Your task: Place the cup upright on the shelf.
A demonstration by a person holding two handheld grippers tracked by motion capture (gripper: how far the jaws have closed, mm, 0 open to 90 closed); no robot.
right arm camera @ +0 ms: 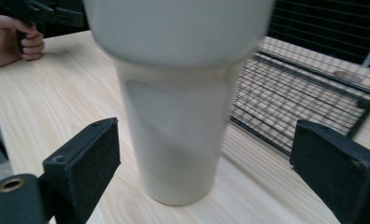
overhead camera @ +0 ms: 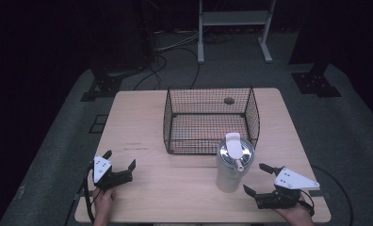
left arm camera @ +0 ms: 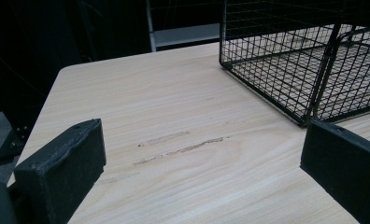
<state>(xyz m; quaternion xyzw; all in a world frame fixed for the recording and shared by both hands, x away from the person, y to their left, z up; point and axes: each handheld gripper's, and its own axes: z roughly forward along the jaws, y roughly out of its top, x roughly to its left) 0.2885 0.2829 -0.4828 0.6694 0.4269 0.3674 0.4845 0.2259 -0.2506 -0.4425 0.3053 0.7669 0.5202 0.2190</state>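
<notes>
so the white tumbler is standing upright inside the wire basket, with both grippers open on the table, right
Not quite. The white tumbler stands upright on the table, just in front of the wire basket, not inside it; the high view shows this. The rest holds: the left gripper and right gripper are both open, holding nothing.

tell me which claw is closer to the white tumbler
The right claw: it sits beside the white tumbler, facing it. The left claw is across the table.
</notes>
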